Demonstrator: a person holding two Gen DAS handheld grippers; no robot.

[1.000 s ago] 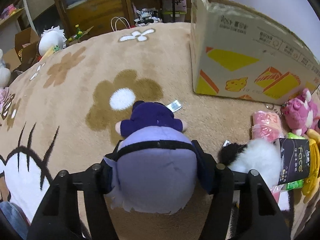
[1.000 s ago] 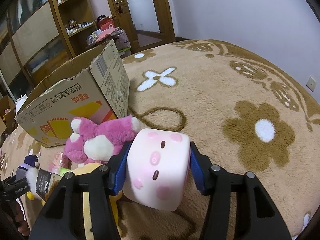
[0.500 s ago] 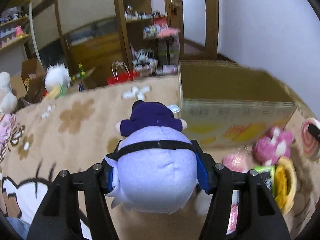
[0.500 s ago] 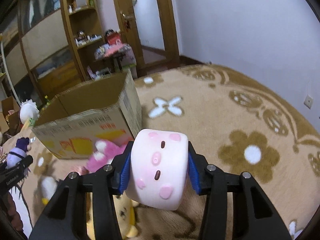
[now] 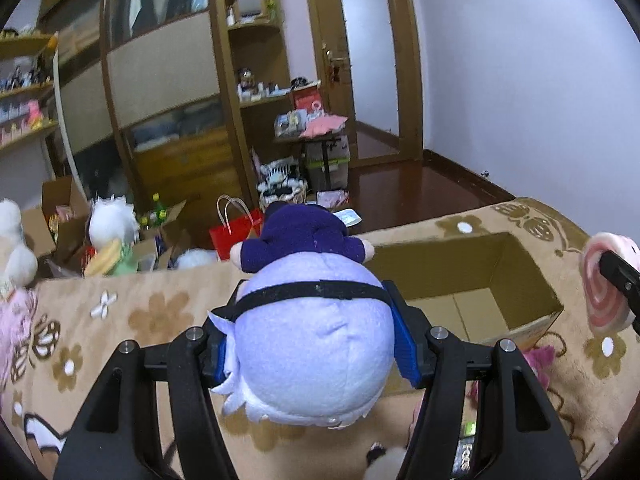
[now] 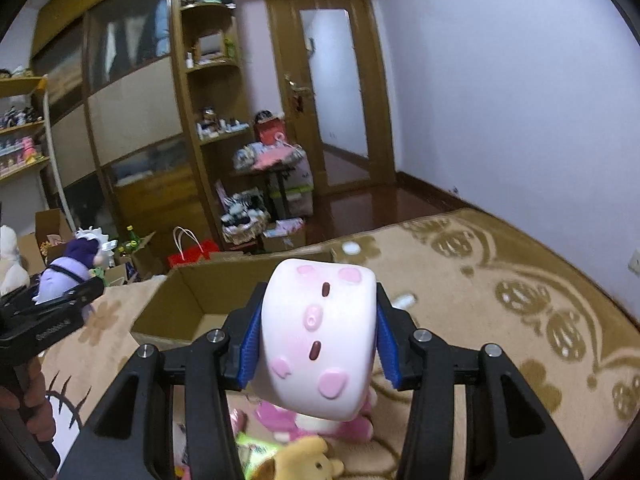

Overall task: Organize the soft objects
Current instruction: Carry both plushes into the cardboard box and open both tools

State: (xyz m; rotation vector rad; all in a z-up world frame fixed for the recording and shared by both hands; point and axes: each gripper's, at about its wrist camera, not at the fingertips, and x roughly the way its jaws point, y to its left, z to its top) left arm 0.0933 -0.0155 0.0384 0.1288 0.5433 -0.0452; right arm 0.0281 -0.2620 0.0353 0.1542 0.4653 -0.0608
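Where seen rightward, yellow plush under pig cube.

The box stands open-topped on the carpet, its inside bare cardboard as far as shows, so a gripper could pass in from above. Just in front of the box a heap of toys crowds the carpet: a pink plush, a yellow plush and a green packet, while the carpet right of the box lies bare up to the wall. Left of the box the carpet is bare, and beyond its far edge stand a red bag and a cluttered cabinet.
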